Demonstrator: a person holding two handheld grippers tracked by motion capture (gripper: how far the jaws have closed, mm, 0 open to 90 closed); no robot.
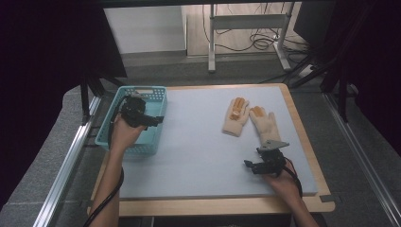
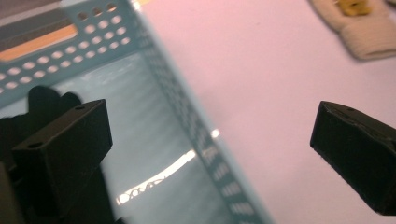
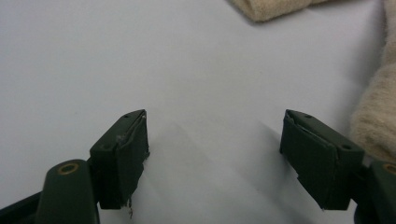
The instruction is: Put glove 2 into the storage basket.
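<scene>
A person's left gripper [image 1: 158,120] is hovering over the right wall of a teal basket [image 1: 153,91], its jaws spread wide and gripping nothing. The right gripper [image 1: 247,165] is resting low over the pale mat [image 1: 198,142], jaws also gaping and empty, just beside 2 cream gloves [image 1: 250,119] lying side by side.

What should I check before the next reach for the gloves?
1. Left gripper open, nothing between its jaws: ok.
2. Right gripper open and empty: ok.
3. Two gloves flat on the mat, side by side: ok.
4. Right gripper close to the nearer glove, not touching: ok.
5. Basket on the table's left edge, upright: ok.
6. Basket contents: cannot tell; the left hand covers part.
</scene>
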